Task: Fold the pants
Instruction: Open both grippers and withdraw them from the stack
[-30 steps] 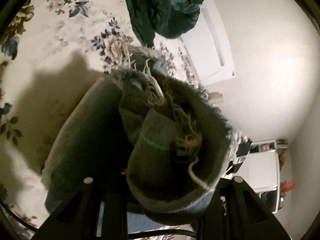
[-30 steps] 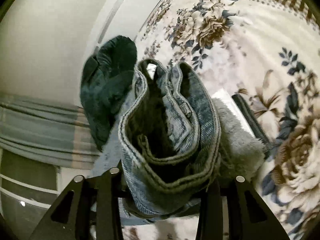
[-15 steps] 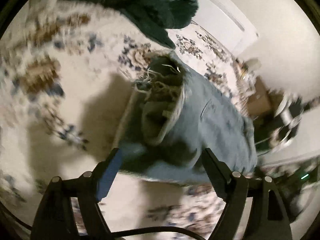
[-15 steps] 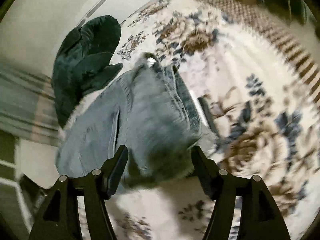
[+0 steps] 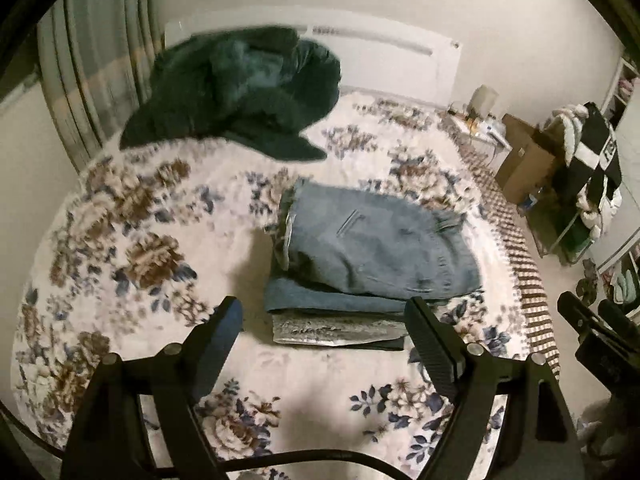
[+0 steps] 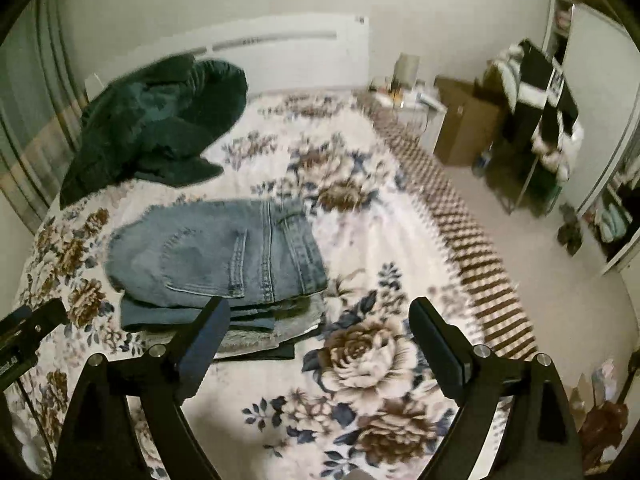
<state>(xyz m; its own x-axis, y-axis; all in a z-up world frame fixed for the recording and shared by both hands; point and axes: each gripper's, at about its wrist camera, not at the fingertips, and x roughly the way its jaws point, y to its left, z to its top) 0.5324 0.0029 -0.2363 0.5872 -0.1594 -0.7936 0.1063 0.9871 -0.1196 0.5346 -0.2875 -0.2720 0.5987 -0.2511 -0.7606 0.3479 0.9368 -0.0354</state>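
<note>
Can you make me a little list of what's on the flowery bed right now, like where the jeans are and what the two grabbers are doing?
surface: flowery bedspread
jeans: folded blue jeans on top of a stack of folded clothes
under the jeans: at least one more denim piece, a grey piece and a dark piece
other clothing: dark green heap near the headboard, apart from the stack
left gripper: open, empty
right gripper: open, empty
fold: looks finished

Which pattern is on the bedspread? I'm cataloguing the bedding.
Brown and navy flowers on white bedspread, clearest in the right wrist view.
</note>
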